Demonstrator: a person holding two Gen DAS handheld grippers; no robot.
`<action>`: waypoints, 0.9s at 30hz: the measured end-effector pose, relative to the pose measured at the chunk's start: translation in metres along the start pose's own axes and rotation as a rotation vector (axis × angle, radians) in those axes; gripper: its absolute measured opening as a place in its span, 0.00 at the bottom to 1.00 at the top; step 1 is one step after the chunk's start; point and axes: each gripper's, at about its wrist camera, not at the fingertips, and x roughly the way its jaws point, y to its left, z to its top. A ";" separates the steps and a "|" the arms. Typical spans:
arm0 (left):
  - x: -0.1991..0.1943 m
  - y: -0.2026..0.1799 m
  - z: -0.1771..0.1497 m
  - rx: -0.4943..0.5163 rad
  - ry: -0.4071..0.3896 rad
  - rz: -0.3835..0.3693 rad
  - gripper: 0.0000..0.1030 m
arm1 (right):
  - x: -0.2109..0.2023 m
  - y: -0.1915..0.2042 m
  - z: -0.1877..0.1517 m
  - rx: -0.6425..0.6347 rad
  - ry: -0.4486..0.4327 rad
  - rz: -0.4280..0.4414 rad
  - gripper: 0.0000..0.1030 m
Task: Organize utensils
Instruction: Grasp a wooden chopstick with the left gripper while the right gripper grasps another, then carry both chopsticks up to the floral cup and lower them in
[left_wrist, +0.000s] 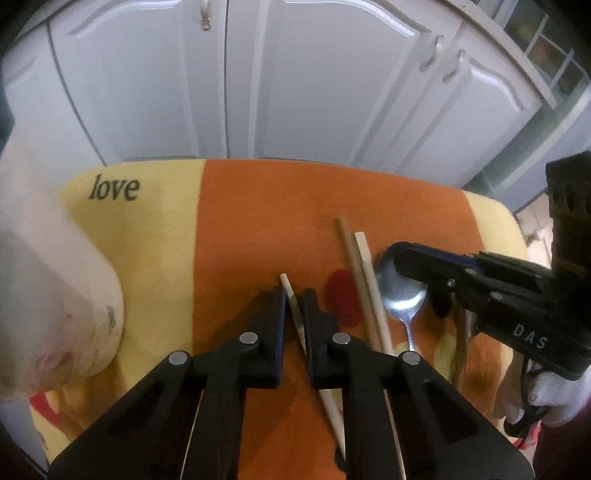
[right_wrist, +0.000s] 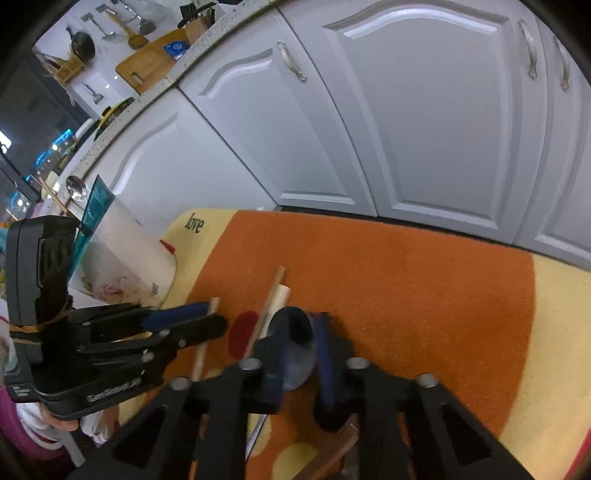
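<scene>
Your left gripper (left_wrist: 294, 295) fills the near edge of the left wrist view, its jaws pressed together on a single pale chopstick (left_wrist: 291, 295) that lies on the orange and yellow towel (left_wrist: 258, 206). Beyond the towel stand white cabinet doors (left_wrist: 295, 74). At the far left of the towel sits a white utensil holder (right_wrist: 122, 254), with a spoon bowl showing above its rim, so the sorting looks already begun.

To the right, your right gripper (left_wrist: 397, 258) comes in from the side and covers the far edge of the metal spoon (left_wrist: 400, 291); from its own camera the jaws flank the spoon's bowl, and they look pinched on it, though blur hides the contact. Between the two grippers lies a pair of chopsticks (left_wrist: 364, 280), side by side and untouched.

You seem to be at the pickup step with both hands. Next, lift each piece clear without dragging the loose pair, then carry it left to the holder and tip it in upright.
</scene>
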 end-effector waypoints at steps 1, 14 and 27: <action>-0.001 0.003 0.000 -0.008 0.004 -0.023 0.05 | -0.003 0.002 -0.001 -0.002 -0.008 -0.003 0.04; -0.055 0.000 -0.013 -0.021 -0.075 -0.138 0.03 | -0.046 0.021 -0.004 -0.039 -0.079 -0.070 0.04; -0.096 0.007 -0.031 -0.035 -0.129 -0.137 0.03 | -0.005 0.016 -0.003 -0.114 0.023 -0.026 0.03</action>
